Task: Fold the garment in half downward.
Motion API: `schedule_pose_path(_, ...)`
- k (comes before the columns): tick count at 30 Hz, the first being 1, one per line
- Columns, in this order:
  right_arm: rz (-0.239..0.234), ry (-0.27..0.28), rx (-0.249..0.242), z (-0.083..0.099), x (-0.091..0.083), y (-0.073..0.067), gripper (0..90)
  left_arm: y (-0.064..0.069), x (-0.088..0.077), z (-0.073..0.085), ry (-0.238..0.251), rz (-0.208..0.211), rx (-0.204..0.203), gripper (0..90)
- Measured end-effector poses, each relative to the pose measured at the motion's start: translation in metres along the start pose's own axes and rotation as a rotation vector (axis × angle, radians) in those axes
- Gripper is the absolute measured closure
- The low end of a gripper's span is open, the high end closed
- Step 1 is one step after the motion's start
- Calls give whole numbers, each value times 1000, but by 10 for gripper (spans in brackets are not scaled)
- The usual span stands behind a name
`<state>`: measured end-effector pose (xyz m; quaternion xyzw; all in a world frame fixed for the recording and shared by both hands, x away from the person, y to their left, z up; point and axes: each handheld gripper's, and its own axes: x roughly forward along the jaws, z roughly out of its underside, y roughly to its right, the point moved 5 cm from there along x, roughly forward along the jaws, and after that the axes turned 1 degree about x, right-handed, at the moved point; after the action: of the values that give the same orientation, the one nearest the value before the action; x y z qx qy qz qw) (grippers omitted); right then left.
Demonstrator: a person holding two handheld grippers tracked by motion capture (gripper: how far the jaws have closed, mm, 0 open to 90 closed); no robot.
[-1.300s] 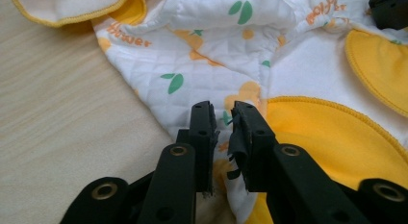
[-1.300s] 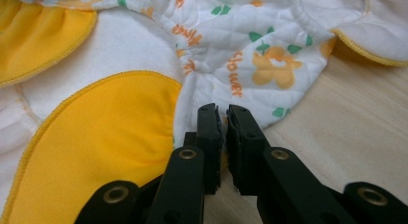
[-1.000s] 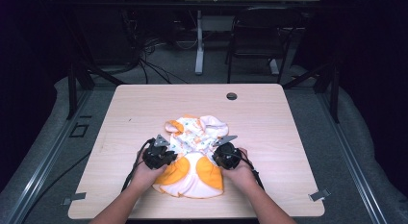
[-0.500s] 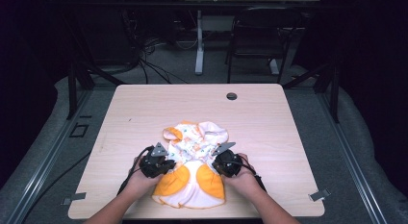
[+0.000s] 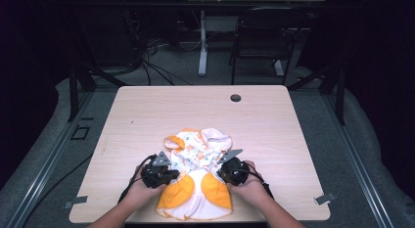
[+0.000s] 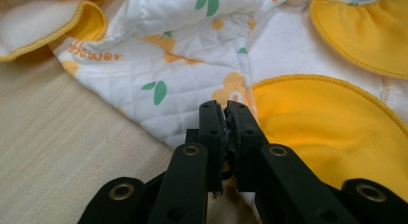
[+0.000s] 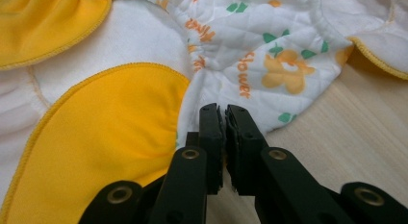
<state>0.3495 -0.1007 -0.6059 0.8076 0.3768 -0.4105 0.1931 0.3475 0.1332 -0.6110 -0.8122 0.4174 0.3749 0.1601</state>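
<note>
Near the table's front edge, both grippers—left (image 6: 224,119), right (image 7: 224,119)—pinch a soft, limp, quilted white-and-yellow flower-print garment (image 5: 198,181) by its side edges.

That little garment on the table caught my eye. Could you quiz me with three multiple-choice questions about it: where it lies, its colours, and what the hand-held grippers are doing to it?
1. Where does the garment lie on the table?
A. at the far edge
B. at the near edge, by the person
C. on the floor

2. What colour are its large rounded patches?
A. orange-yellow
B. blue
C. black

3. How do the jaws of the left hand-held gripper and the right hand-held gripper stand?
A. wide open above the cloth
B. closed at the cloth's edge
C. lifted off the table

Answers: 1 B, the high view shows it between the two hands at the near edge. 2 A, both gripper views show orange-yellow patches on white quilted fabric. 3 B, each pair of jaws is pressed together at the garment's edge.
</note>
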Motion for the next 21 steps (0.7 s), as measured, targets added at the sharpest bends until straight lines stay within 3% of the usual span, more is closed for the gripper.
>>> schedule_pose_path(6,4,-6,-14,1,-1,-1,851,-1,1,-1,-8,3,-3,869)
schedule_pose_path(11,-7,2,7,1,-1,-1,848,-3,0,-5,-18,3,-11,863)
schedule_pose_path(14,-15,-5,15,-4,-2,4,839,-11,-3,-19,3,-12,-15,846)
schedule_pose_path(19,-46,47,54,-28,-10,21,796,-30,-7,-50,25,-44,-11,798)
schedule_pose_path(21,-23,59,51,-41,-12,30,770,-41,-6,-63,40,-52,-30,770)
